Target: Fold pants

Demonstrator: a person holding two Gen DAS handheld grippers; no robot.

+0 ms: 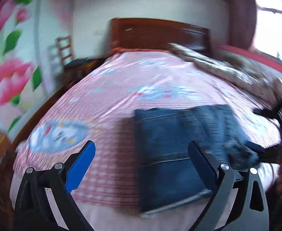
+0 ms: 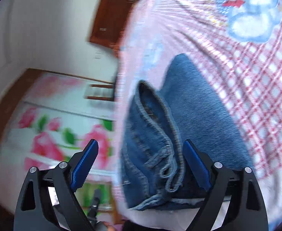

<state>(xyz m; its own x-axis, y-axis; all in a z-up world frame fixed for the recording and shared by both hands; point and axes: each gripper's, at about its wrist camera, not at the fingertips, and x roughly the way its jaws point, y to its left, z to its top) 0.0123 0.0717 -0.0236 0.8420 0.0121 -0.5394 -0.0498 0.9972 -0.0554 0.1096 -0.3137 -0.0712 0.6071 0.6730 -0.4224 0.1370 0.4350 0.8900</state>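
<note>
Folded blue jeans (image 1: 171,150) lie on the pink checked bedsheet (image 1: 106,100) in the left wrist view. My left gripper (image 1: 141,148) is open above the jeans' left edge, holding nothing. In the right wrist view the jeans (image 2: 189,111) lie on the sheet (image 2: 256,77), with a frayed hem (image 2: 166,165) bunched between the blue pads. My right gripper (image 2: 141,146) is open with that hem lying loose between its fingers. The right gripper also shows at the jeans' right end in the left wrist view (image 1: 260,152). Both views are blurred.
A dark wooden headboard (image 1: 156,32) stands at the far end of the bed. A crumpled patterned blanket (image 1: 227,67) lies along the bed's right side. A floral wardrobe panel (image 1: 10,57) and a wooden chair (image 1: 64,48) stand left of the bed.
</note>
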